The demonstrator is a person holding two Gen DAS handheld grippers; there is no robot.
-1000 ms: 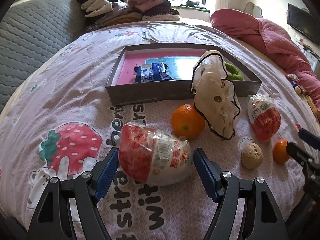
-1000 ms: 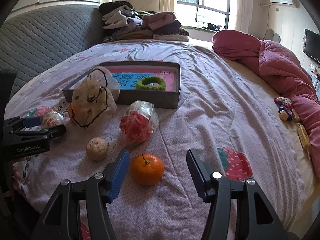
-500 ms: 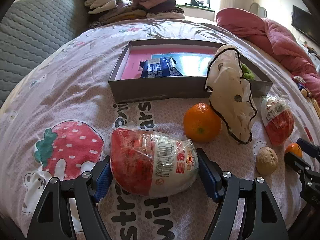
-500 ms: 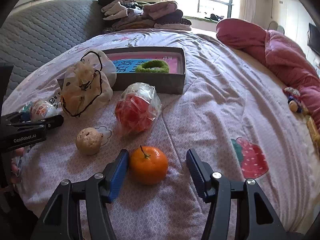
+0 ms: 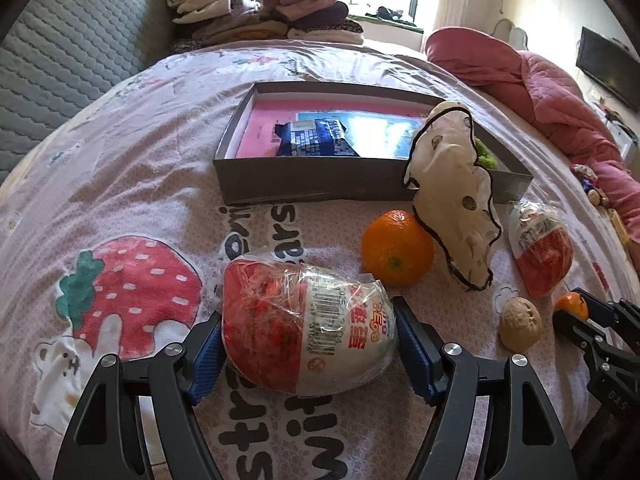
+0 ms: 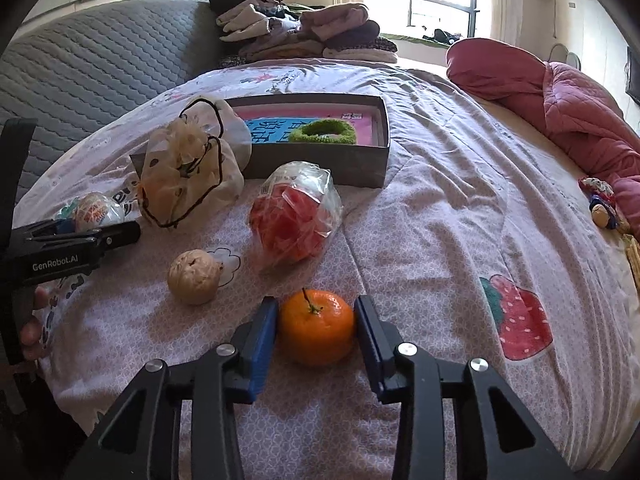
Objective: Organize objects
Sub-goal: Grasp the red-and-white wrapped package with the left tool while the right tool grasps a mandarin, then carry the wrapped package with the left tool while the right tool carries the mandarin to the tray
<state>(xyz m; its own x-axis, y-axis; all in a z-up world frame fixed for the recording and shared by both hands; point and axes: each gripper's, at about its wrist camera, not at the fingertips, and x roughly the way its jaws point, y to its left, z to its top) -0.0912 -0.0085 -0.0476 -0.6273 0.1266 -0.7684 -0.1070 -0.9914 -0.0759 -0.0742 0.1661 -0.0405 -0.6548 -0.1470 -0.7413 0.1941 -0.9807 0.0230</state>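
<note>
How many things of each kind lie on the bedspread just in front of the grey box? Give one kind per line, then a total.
oranges: 2
wrapped egg-shaped packs: 2
walnut: 1
drawstring pouch: 1
Total: 6

From my left camera the cloth bag (image 5: 452,196) covers most of the green ring (image 5: 486,156) in the box (image 5: 312,184), and the right gripper (image 5: 576,316) hides half the small orange (image 5: 570,305). The snack pack's (image 5: 316,138) print is too small to read. On my right camera the left gripper (image 6: 120,230) blocks part of the egg (image 6: 96,210).
</note>
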